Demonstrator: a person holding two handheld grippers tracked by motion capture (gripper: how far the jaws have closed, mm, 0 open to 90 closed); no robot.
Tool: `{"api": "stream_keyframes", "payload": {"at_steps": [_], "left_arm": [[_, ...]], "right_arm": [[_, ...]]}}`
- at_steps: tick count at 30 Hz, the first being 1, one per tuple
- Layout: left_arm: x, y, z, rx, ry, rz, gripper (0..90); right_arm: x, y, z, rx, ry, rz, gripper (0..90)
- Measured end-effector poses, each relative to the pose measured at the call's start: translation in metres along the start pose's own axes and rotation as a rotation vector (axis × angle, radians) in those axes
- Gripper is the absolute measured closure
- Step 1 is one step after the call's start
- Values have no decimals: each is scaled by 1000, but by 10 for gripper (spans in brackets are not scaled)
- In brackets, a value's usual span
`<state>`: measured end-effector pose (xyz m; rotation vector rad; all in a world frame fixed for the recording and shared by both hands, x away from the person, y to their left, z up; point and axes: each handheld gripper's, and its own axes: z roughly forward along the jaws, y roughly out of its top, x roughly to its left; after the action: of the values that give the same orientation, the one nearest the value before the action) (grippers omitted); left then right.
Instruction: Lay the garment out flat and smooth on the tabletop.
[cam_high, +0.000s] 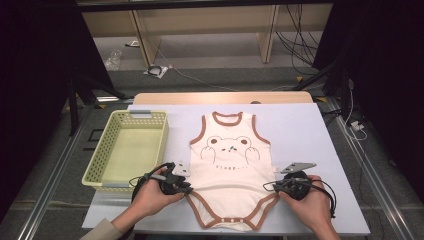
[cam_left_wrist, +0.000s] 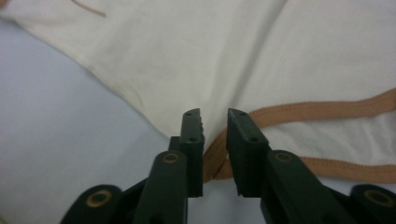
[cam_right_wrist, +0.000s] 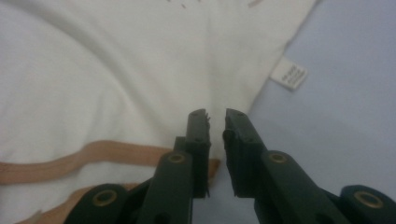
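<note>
Bodysuit: I see the cream baby bodysuit (cam_high: 231, 170) lying flat on the lavender table cover (cam_high: 300, 130), neck away from me, snap end nearest the person, frog print facing up.
Left tongs: my left gripper (cam_high: 188, 189) sits at the garment's left leg edge — jaws slightly apart, a narrow gap, pads not pressing the cloth. In the left gripper view the brown trim (cam_left_wrist: 327, 108) runs just past the tips.
Right tongs: the right gripper (cam_high: 270, 186) is at the opposite leg edge, jaws also a little apart, nothing pinched. The white care label (cam_right_wrist: 289, 73) pokes out just beyond.
Basket: pale green basket (cam_high: 102, 159) stands left of the garment — apart from it.
</note>
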<state>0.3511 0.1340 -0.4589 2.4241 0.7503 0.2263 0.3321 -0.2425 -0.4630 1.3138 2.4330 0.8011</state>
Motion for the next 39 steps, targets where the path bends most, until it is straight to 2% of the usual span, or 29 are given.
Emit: {"api": "stream_keyframes", "payload": {"at_steps": [1,3,6,7,8,11,13,16,20,22,26,28,30,31,32,33,34,37,39], "left_arm": [[-1,1,-3,-24,-3,10,719],[-6,3,-9,-51,-26,38,696],[-19,5,-8,-48,-105,74,667],[-26,5,-4,-35,-128,109,652],[-31,5,-2,-25,-144,126,634],[-45,4,8,15,-228,201,578],[-53,3,14,28,-266,233,559],[-64,4,21,43,-298,292,543],[-69,4,23,52,-322,329,543],[-69,4,24,54,-328,333,545],[-68,5,23,53,-345,335,546],[-67,6,20,37,-365,324,532],[-67,6,20,39,-356,340,505],[-68,6,21,43,-353,350,500],[-69,5,23,49,-351,352,501],[-70,4,25,53,-346,358,506],[-72,4,26,45,-332,369,520],[-75,6,24,55,-271,398,646],[-77,6,24,63,-270,383,760]], "right_arm": [[2,1,-3,-26,4,-21,786],[10,3,-8,-77,43,-97,765],[29,5,-6,-90,181,-183,730],[36,5,-3,-78,226,-210,714],[45,6,1,-51,271,-244,704],[62,5,10,13,344,-329,652],[70,4,14,55,391,-377,630],[79,4,18,75,415,-421,620],[82,4,18,76,423,-465,627],[82,5,18,60,423,-481,636],[84,6,17,47,464,-465,625],[86,6,19,58,475,-458,608],[89,5,21,82,476,-465,592],[90,5,23,82,470,-479,610],[91,5,23,81,466,-471,639],[91,6,23,82,451,-475,702],[91,6,23,79,430,-487,747],[93,5,23,78,434,-496,827],[95,5,22,85,426,-498,837]]}}
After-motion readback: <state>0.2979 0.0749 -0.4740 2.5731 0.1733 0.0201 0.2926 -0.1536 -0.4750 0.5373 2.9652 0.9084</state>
